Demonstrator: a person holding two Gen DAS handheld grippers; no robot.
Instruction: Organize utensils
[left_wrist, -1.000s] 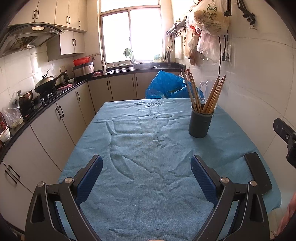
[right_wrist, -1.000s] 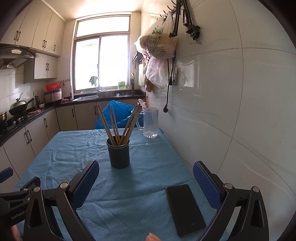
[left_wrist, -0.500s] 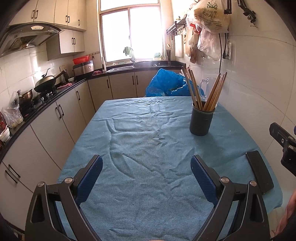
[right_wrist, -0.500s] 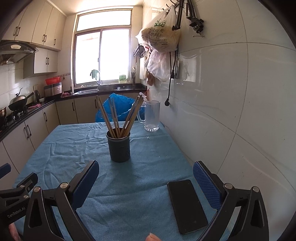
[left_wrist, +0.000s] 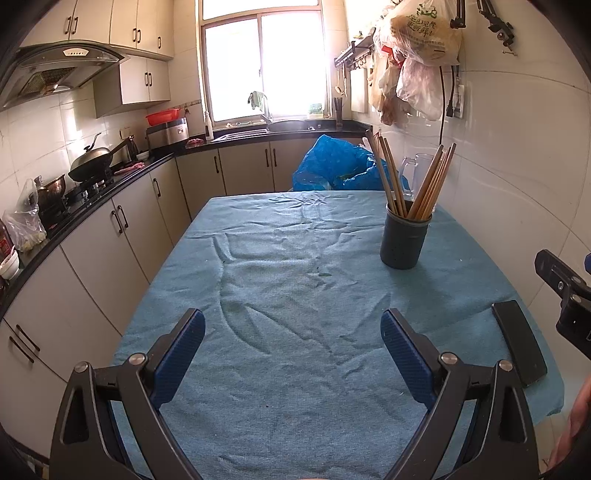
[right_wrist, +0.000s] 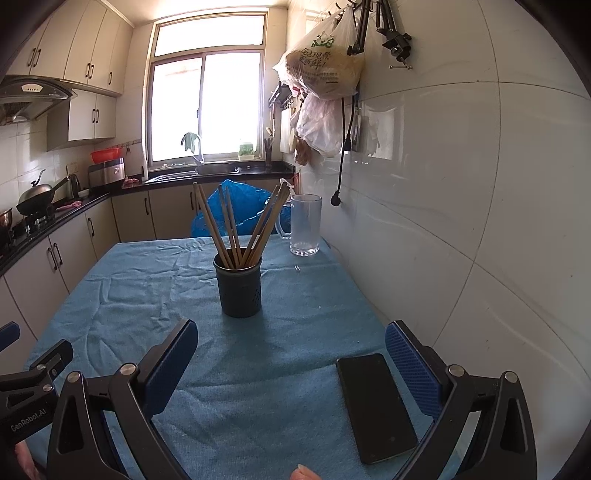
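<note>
A dark round holder stands upright on the blue tablecloth at the right, with several wooden chopsticks standing in it. It also shows in the right wrist view, with the chopsticks fanned out. My left gripper is open and empty, low over the cloth's near middle. My right gripper is open and empty, in front of the holder and apart from it. Part of the right gripper's body shows at the right edge of the left view.
A black phone lies flat near the table's front right corner, by my right finger; it shows in the left view. A clear glass mug stands at the back right by the tiled wall. Blue plastic bag sits behind the table. Cabinets run along the left.
Both grippers have drawn back and risen slightly; the holder sits a little farther away in both views. Both stay open and empty. Nothing on the table has moved.
</note>
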